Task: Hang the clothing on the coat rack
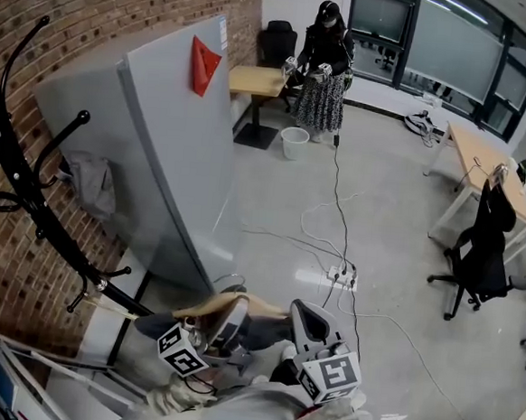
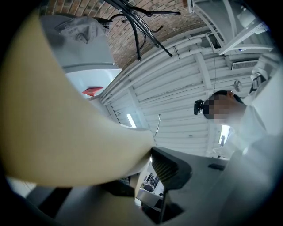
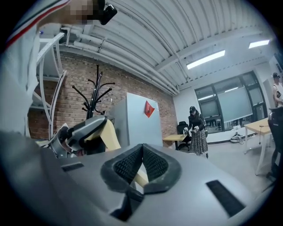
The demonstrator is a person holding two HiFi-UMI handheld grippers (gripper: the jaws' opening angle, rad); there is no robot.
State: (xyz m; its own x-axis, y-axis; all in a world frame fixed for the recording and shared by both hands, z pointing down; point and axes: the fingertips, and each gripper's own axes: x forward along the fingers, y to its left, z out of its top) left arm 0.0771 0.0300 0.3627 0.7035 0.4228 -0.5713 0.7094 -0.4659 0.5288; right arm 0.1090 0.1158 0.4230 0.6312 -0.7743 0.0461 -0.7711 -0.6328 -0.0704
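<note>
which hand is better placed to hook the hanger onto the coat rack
Probably left: its tool grips the hanger near the hook, and the coat rack stands on that side.

Coat rack (image 1: 30,194): black metal, slight sheen. Wall (image 1: 124,12): rough red brick. Partition (image 1: 173,143): grey, smooth, matt. Floor (image 1: 391,196): smooth, glossy, throws back light. Tan clothing (image 2: 57,123): matt, soft-looking. Right gripper (image 3: 142,148) fingers (image 3: 155,164): black ribbed pads; body matt grey plastic.

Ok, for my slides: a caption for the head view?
Left gripper holds a tan hanger near a black coat rack.
</note>
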